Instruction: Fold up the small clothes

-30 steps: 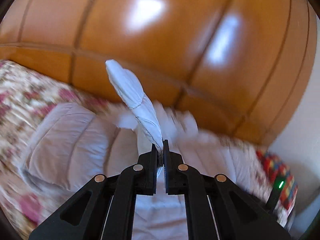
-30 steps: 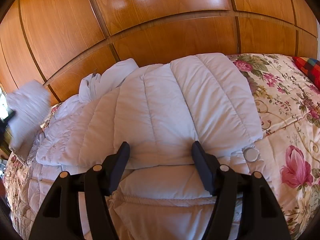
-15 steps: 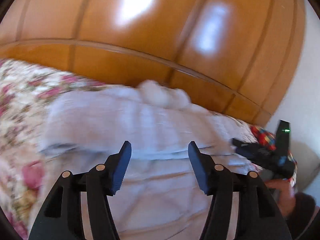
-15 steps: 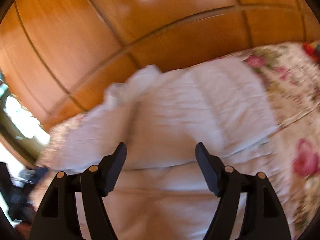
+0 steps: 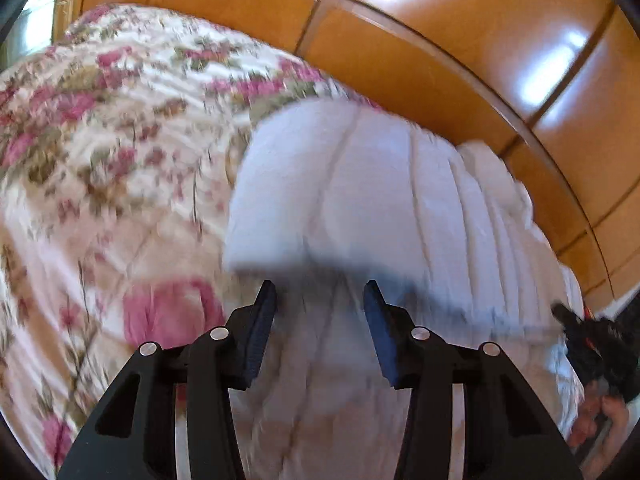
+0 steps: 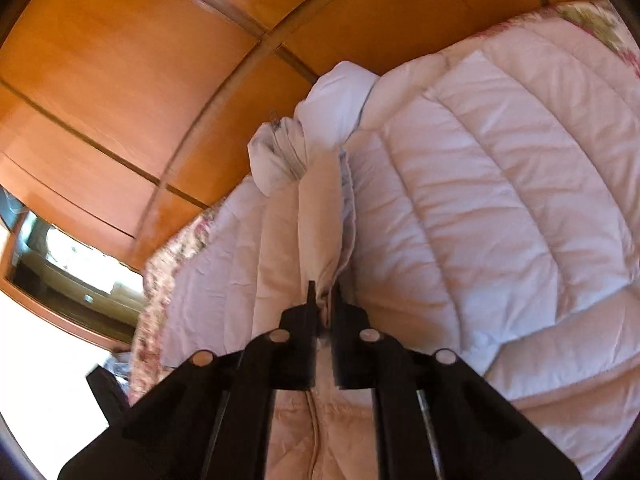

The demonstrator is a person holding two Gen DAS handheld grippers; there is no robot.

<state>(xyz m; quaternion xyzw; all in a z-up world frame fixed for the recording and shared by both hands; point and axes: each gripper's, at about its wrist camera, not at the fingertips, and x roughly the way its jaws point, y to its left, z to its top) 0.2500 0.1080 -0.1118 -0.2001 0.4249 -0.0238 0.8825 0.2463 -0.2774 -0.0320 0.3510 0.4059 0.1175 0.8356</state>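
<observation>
A white quilted padded jacket (image 5: 360, 188) lies on the floral bedspread (image 5: 100, 140). In the left wrist view my left gripper (image 5: 320, 304) is open and empty, its fingers just short of the jacket's near folded edge. In the right wrist view the jacket (image 6: 500, 200) spreads to the right with a bunched hood or collar (image 6: 312, 136) at the far end. My right gripper (image 6: 324, 300) is shut on a raised ridge of the jacket's fabric (image 6: 320, 224).
A glossy wooden headboard or wardrobe wall (image 5: 440, 40) rises behind the bed; it also shows in the right wrist view (image 6: 160, 60). The other gripper and the hand holding it show at the right edge (image 5: 592, 344). A bright window or mirror (image 6: 72, 272) is at lower left.
My left gripper let go of the white sleeve it held up, opened, and swung down toward the jacket's left edge. My right gripper went from open to shut on a fold of the jacket.
</observation>
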